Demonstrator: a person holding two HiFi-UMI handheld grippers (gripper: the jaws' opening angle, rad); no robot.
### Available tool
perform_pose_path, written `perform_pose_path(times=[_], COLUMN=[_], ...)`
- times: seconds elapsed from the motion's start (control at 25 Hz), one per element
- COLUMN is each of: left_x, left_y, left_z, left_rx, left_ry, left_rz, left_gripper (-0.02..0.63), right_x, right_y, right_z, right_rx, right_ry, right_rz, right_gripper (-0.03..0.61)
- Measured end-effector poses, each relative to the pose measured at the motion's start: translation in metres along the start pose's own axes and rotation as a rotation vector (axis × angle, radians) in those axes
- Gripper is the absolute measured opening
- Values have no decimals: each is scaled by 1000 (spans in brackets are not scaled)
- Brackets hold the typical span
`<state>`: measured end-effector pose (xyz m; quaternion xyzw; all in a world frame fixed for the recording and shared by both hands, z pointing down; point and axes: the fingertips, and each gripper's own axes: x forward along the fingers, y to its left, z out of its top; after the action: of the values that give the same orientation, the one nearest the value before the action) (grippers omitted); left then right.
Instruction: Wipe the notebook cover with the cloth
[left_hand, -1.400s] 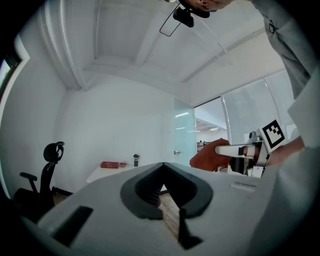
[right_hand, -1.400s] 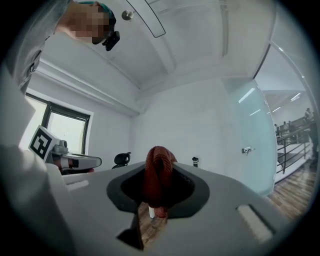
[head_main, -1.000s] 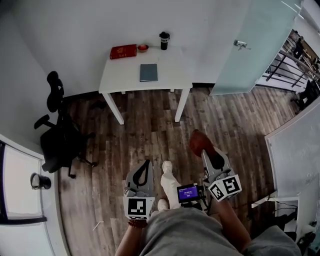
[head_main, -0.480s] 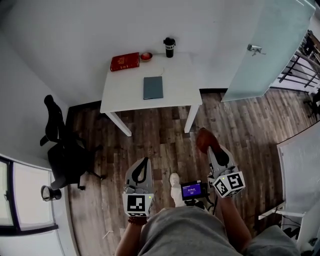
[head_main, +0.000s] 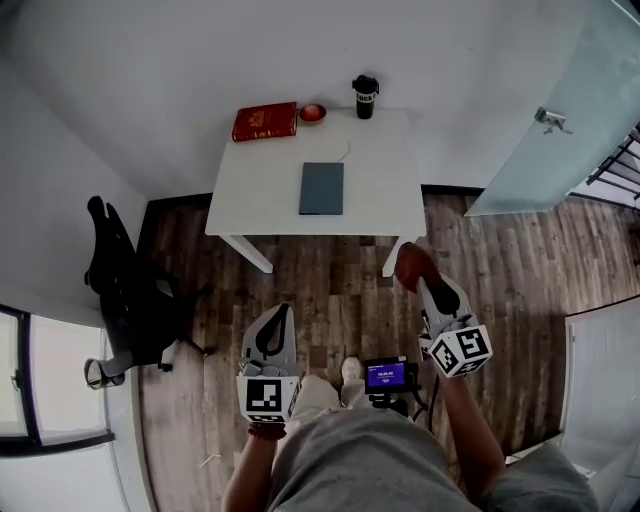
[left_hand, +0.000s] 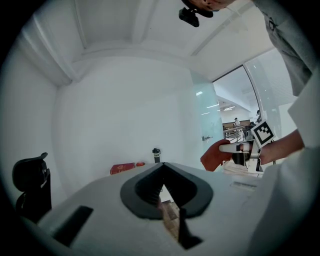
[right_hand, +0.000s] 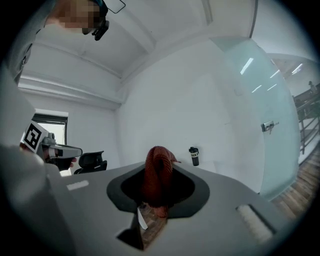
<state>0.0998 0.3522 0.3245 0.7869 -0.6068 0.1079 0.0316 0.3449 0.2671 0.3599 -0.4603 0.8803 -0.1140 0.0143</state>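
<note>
**Cloth in the right gripper, notebook well ahead on the table**

From the head view I see both grippers held out in front of me over the dark wooden plank floor (head_main: 330, 280), short of the white rectangular table (head_main: 250, 190) that stands against the white wall (head_main: 180, 60).

The right gripper (head_main: 420, 285) is clamped on a bunched rust-red knitted cloth (head_main: 412, 265). In the right gripper view the cloth stands up in a fold between the two jaws and covers their tips. The left gripper (head_main: 282, 312) carries nothing. In its own view the jaws meet tip to tip, with only floor showing through the slot behind them.

The slate-grey rectangular notebook (head_main: 321, 188) lies flat and closed near the middle of the tabletop. Its long sides run away from me. It is well apart from both grippers, and nothing touches it.

Along the table's far edge, by the wall, sit three things. A red hardcover book (head_main: 265, 121) lies at the left, with a small red bowl (head_main: 313, 113) just beside it. A black lidded cup (head_main: 365, 97) stands to the right. All three are clear of the notebook.

A black office chair (head_main: 125, 290) stands on the floor to the left of the table. A frosted glass door (head_main: 560, 110) is at the right.
</note>
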Motion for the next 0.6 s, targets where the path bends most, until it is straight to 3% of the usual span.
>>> perform_pose_path(times=[0.32,0.6], left_x=[53,129], left_y=[33,76], left_z=[-18,-30], left_rx=[-35,-53], left_ry=[21,-3], left_rz=[14,-24], left_gripper=[-9,-9], right_x=[65,131], right_y=[-14,-25], right_z=[-13,-4], right_rx=[17,-42], right_ry=[45,81], right_rz=[29,24], right_gripper=[87,87])
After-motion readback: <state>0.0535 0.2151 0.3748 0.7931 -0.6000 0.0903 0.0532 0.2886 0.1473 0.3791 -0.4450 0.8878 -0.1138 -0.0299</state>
